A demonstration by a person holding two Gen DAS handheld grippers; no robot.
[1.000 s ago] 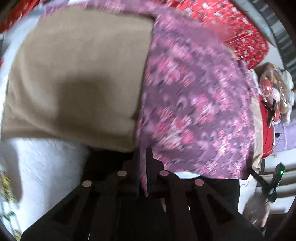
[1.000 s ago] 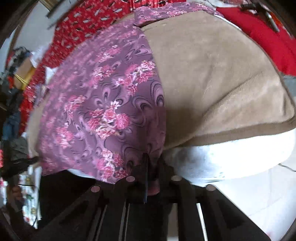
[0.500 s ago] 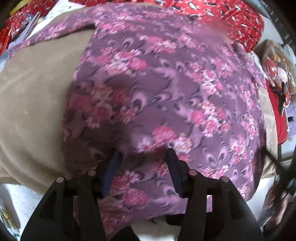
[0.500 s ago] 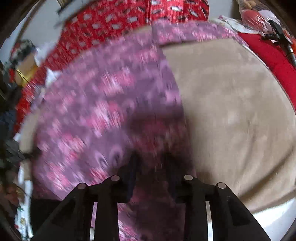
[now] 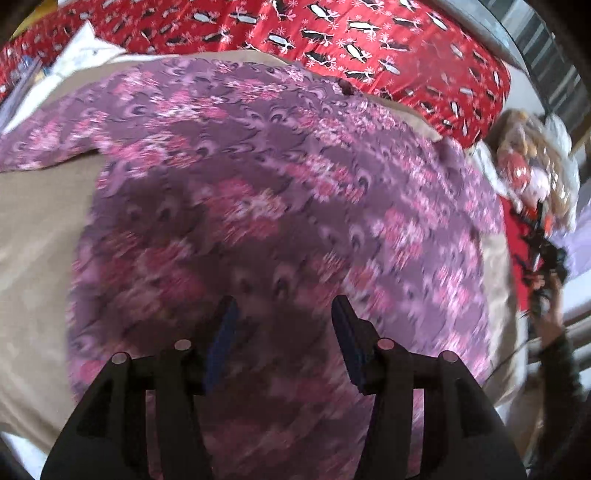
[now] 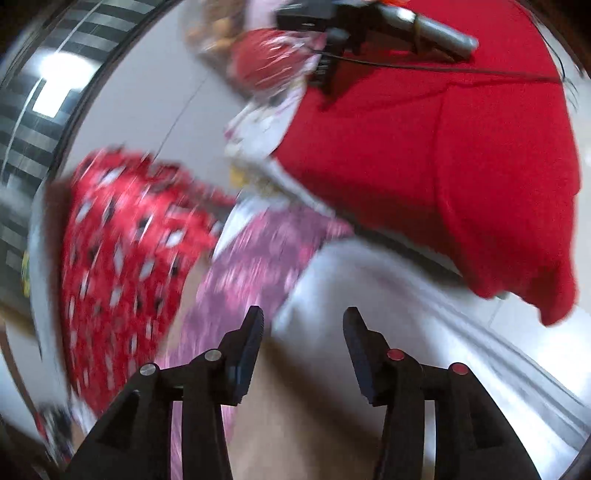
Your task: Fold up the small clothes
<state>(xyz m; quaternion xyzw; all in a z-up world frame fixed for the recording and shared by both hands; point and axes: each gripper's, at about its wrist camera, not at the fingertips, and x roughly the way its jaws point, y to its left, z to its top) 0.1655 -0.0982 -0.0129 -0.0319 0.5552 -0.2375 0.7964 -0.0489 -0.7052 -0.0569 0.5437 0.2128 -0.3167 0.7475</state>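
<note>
Left wrist: left gripper (image 5: 283, 314) jaws parted, nothing held, purple floral garment (image 5: 280, 192) spread beneath. Right gripper (image 6: 303, 325) jaws just opened, empty; garment seen left of them.

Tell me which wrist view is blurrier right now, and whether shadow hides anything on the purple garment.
Right wrist view: heavy motion smear; the purple floral garment and red patterned fabric streak. Left wrist view: milder blur, print readable; the left gripper casts a dark shadow over the garment's middle, hiding nothing.

Surface: tan blanket (image 5: 33, 236) covering a white bed.
Lying on it: purple floral garment (image 5: 295, 206), spread flat.
Behind: red patterned cloth (image 5: 332, 33).
</note>
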